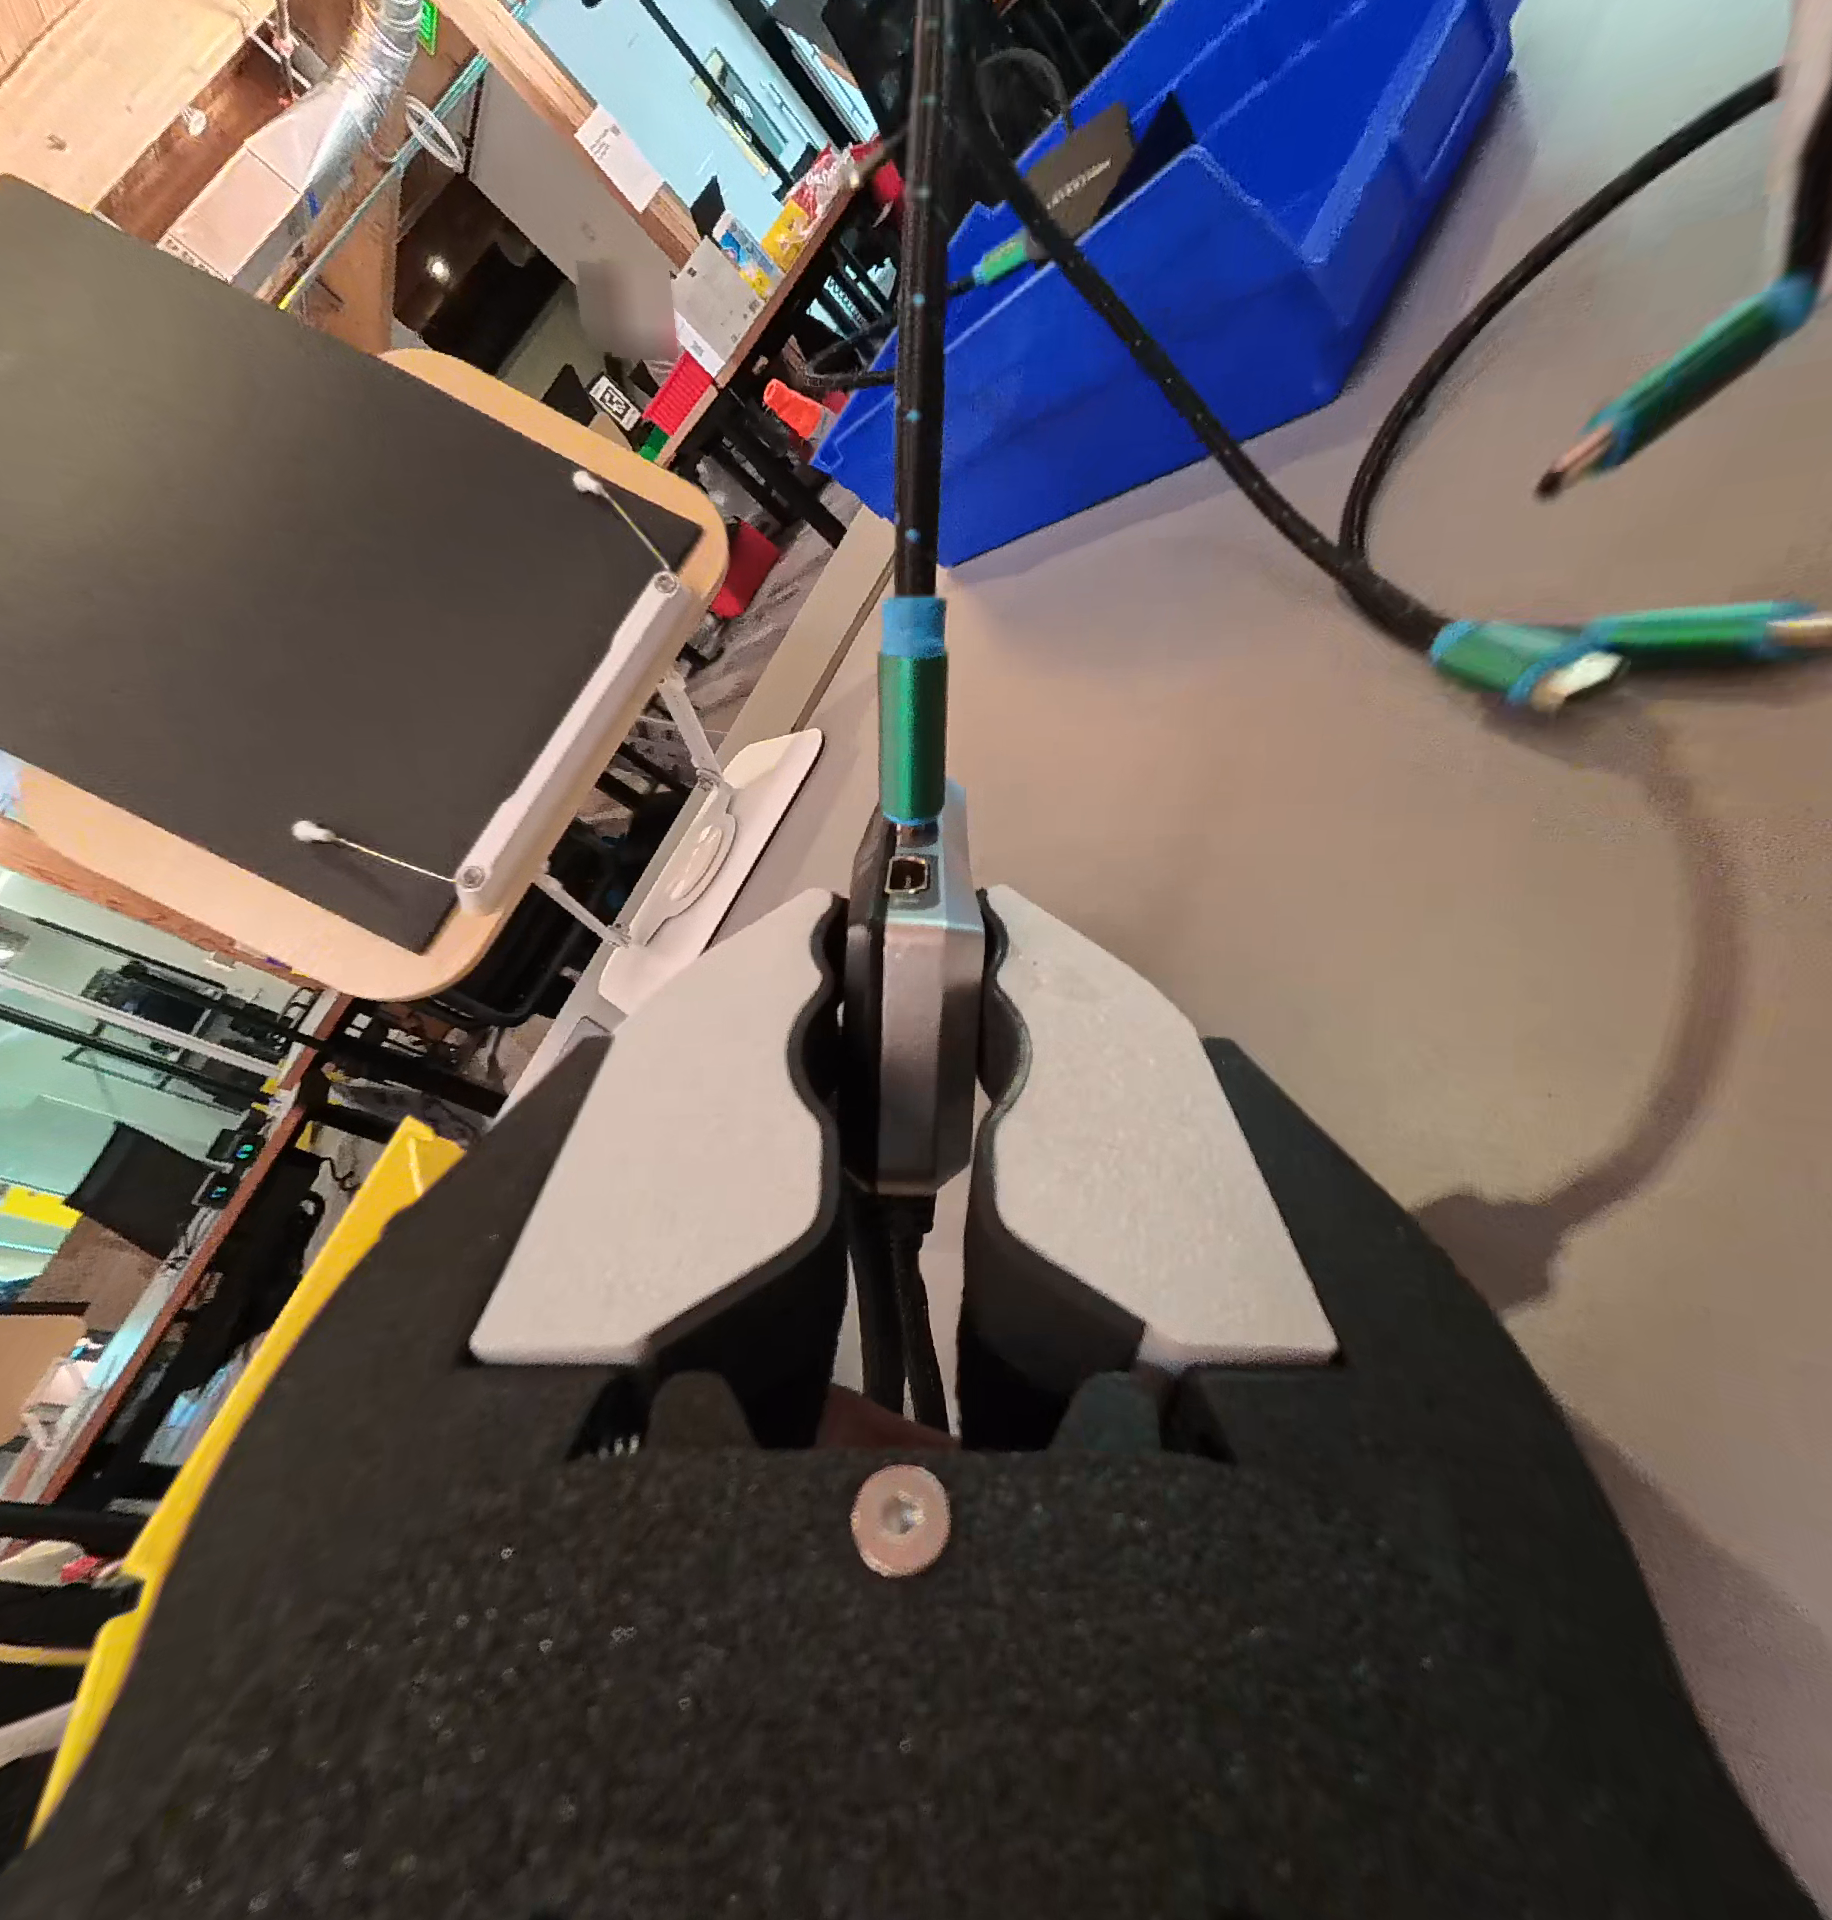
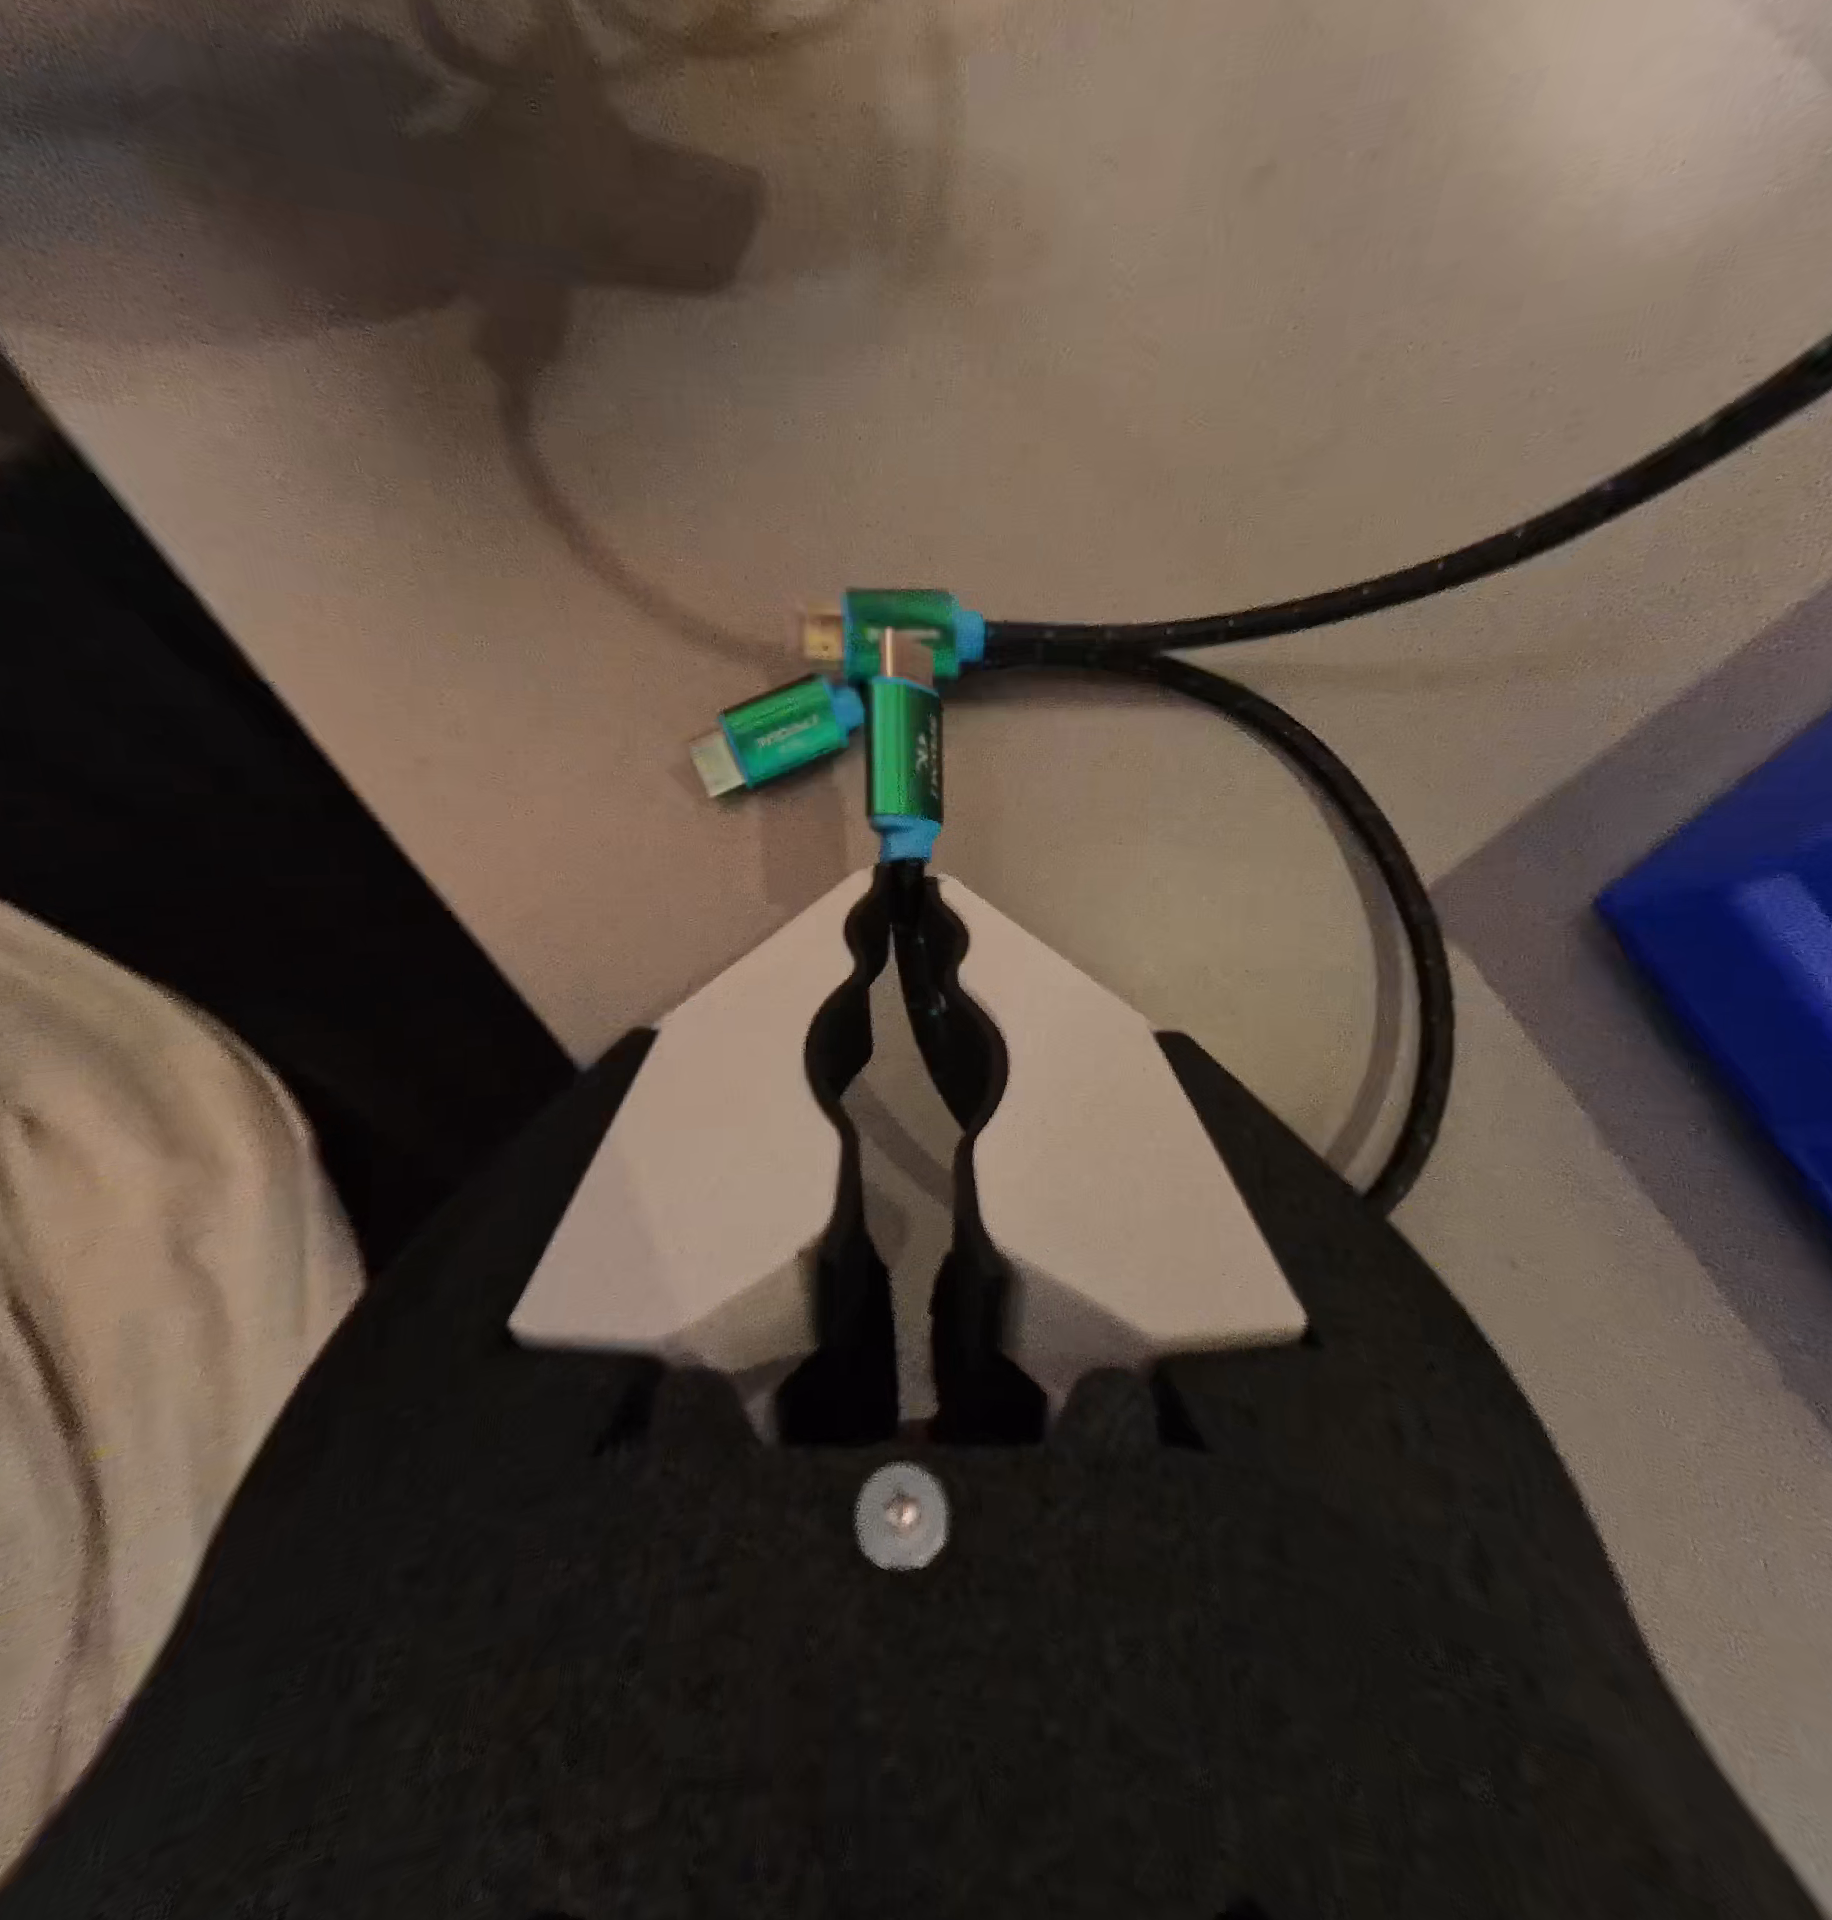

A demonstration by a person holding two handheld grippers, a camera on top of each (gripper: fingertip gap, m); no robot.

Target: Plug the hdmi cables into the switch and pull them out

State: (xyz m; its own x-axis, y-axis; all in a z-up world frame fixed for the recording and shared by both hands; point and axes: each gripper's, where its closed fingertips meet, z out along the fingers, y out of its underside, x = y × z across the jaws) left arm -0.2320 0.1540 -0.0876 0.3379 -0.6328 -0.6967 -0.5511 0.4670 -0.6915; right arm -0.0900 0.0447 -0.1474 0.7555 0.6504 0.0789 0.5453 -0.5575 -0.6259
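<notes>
Switch (image 1: 907, 1049) sits pinched in left hand-held gripper (image 1: 907, 935); right hand-held gripper (image 2: 904, 894) pinches a cable (image 2: 917, 977).

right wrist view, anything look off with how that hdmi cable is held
Yes. The right tool pinches the black cable behind the green plug, not the plug body, so the plug sticks out unsupported and tilts slightly. Two loose plugs lie crossed on the table beneath.
</notes>
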